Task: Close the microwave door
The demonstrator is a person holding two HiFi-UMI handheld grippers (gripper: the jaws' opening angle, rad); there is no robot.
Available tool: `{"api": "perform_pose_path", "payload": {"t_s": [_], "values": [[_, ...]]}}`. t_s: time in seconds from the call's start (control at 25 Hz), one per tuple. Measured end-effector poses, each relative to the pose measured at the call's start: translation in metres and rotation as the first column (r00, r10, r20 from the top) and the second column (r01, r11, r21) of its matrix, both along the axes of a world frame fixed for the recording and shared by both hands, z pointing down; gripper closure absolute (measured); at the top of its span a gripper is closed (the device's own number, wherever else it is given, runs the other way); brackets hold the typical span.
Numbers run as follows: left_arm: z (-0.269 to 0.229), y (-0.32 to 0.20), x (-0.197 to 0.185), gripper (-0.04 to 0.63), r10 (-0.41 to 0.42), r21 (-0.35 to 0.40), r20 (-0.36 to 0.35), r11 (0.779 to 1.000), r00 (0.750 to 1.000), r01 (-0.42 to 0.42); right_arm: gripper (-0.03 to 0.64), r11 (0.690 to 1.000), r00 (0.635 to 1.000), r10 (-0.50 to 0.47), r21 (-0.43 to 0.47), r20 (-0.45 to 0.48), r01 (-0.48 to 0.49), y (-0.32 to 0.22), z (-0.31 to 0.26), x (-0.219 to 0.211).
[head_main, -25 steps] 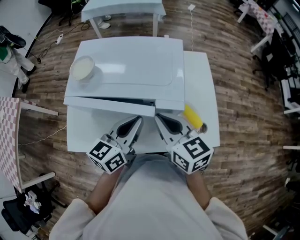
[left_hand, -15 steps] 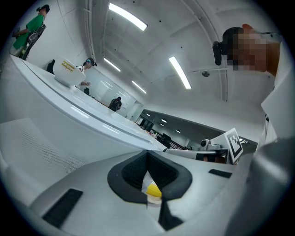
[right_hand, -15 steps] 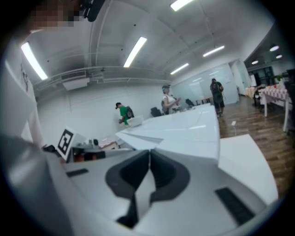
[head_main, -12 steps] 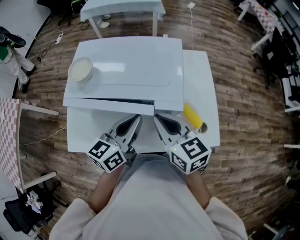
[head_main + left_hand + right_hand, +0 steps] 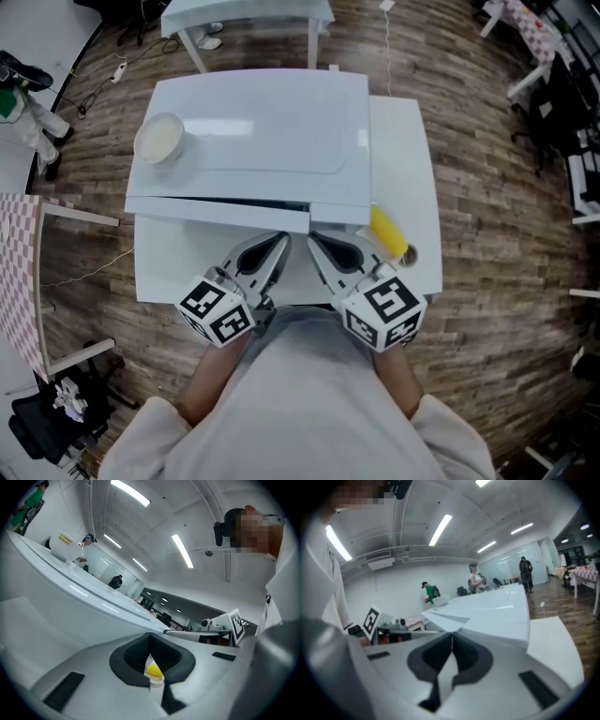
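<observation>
From above, the white microwave (image 5: 262, 131) fills the middle of the table (image 5: 403, 169). Its door (image 5: 220, 212) runs along the front edge and stands slightly ajar, its right end a little out from the body. Just in front of the door, my left gripper (image 5: 278, 243) and my right gripper (image 5: 314, 241) sit side by side. Both point at the door's right end, shut and empty. The left gripper view shows its jaws (image 5: 150, 639) pressed together below the microwave's white side (image 5: 56, 616). In the right gripper view the jaws (image 5: 451, 639) are likewise together.
A white bowl (image 5: 157, 139) stands on the microwave's top at the left. A yellow object (image 5: 387, 234) lies on the table by the microwave's front right corner, close to my right gripper. Other tables and several people are further off in the room.
</observation>
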State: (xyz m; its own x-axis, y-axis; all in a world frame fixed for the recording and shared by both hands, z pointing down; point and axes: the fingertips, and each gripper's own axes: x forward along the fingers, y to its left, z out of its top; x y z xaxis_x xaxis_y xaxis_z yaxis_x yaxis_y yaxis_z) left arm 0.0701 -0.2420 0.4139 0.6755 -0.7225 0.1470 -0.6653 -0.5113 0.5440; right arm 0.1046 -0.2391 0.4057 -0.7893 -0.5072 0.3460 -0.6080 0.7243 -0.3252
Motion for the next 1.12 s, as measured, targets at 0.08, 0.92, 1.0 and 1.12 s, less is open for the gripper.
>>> {"api": "perform_pose_path", "payload": {"t_s": [0.08,0.92,1.0,1.12], "values": [[0.001,0.001,0.003,0.577,0.013,-0.003,0.003,1.0,1.0,-0.013,0.594,1.0,1.0,-0.016,0.003,-0.002,0.017,0.002,0.0,-0.001],[0.005,-0.012,0.011,0.577,0.041,-0.026,-0.013,0.999,0.999,-0.041,0.594,1.0,1.0,-0.022,0.005,0.004,0.022,-0.007,0.003,-0.011],[0.005,-0.016,0.011,0.577,0.038,-0.03,-0.011,0.999,0.999,-0.039,0.594,1.0,1.0,-0.006,0.016,0.015,0.006,-0.012,0.0,-0.011],[0.005,-0.017,0.016,0.577,0.068,-0.019,0.018,0.998,0.998,-0.068,0.594,0.999,0.999,-0.006,0.043,0.039,0.004,-0.016,-0.011,-0.015]]}}
